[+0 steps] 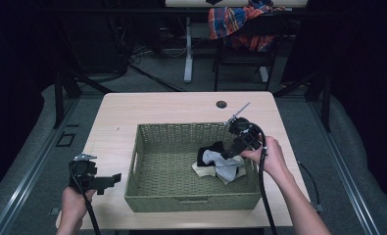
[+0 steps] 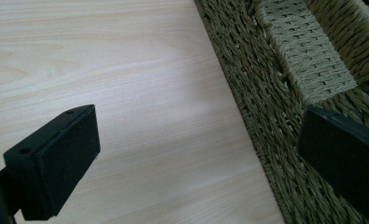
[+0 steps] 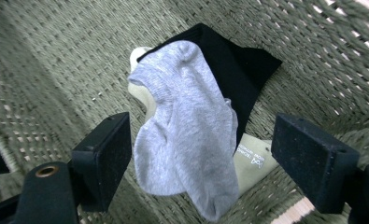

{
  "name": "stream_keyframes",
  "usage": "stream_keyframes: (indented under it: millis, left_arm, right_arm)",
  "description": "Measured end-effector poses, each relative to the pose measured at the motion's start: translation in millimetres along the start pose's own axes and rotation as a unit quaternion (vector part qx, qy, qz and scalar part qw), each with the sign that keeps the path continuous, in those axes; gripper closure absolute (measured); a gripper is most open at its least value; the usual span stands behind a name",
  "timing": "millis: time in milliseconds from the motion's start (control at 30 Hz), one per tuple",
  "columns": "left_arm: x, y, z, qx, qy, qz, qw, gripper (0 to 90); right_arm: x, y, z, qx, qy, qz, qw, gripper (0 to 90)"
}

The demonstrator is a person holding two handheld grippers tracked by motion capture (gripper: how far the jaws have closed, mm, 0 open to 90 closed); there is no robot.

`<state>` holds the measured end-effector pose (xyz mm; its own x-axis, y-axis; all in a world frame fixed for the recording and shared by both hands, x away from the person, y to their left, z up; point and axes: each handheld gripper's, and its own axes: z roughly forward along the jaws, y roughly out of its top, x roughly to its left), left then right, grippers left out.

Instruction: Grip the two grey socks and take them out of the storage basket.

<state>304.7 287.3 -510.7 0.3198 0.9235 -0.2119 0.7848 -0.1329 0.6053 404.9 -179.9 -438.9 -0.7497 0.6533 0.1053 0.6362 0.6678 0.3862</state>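
A woven basket (image 1: pixel 191 201) stands on the pale wooden table (image 1: pixel 181 105). Inside it, toward the right, lies a small heap of socks (image 1: pixel 220 164). A grey sock (image 3: pixel 187 135) is on top, over a black sock (image 3: pixel 233 65) and a cream sock (image 3: pixel 252 161). My right gripper (image 1: pixel 229 154) reaches down into the basket. In the right gripper view its jaws (image 3: pixel 208 156) stand open on either side of the grey sock, with a gap at the right pad. My left gripper (image 1: pixel 113 179) rests open over the bare table, just left of the basket wall (image 2: pixel 266 93).
A round cable hole (image 1: pixel 221 104) sits near the table's far edge. Beyond the table stands a chair draped with plaid cloth (image 1: pixel 240 22). Bare tabletop lies left of and behind the basket. Dark floor surrounds the table.
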Motion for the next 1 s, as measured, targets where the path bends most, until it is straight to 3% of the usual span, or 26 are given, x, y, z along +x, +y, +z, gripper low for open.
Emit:
stream_keyframes:
  millis: [200, 233, 367, 600, 800, 900, 1000]
  left_arm:
    - [0.0, 0.0, 0.2, 0.0, -0.002, 0.0, 1.0, 0.0]
    - [-0.1, 0.0, 0.0, 0.0, -0.003, 0.001, 1.0, 0.0]
    - [-0.2, 0.2, 0.2, 0.001, -0.004, 0.001, 1.0, 0.0]
    - [-0.3, 0.4, 0.3, 0.003, -0.005, 0.003, 1.0, 0.0]
    - [-0.7, 0.4, 0.6, 0.005, -0.003, 0.005, 1.0, 0.0]
    - [-0.8, 0.4, 0.9, 0.007, -0.003, 0.006, 1.0, 0.0]
    - [-0.8, 0.5, 1.0, 0.007, -0.003, 0.006, 0.9999, 0.0]
  right_arm:
    - [2.3, 0.1, 10.3, 0.011, 0.001, -0.001, 0.9999, 27.4]
    - [3.2, -0.7, 14.0, 0.019, 0.0, -0.003, 0.9998, 35.0]
    - [4.7, -1.9, 20.4, 0.032, -0.007, -0.005, 0.9994, 41.1]
    - [8.9, -1.5, 28.8, 0.046, -0.016, -0.012, 0.9987, 45.2]
    - [10.6, -1.5, 37.6, 0.063, -0.032, -0.016, 0.9973, 60.9]
    - [10.8, -1.4, 37.2, 0.066, -0.033, -0.019, 0.9971, 74.0]
    - [11.5, -1.3, 35.9, 0.062, -0.032, -0.02, 0.9973, 78.7]
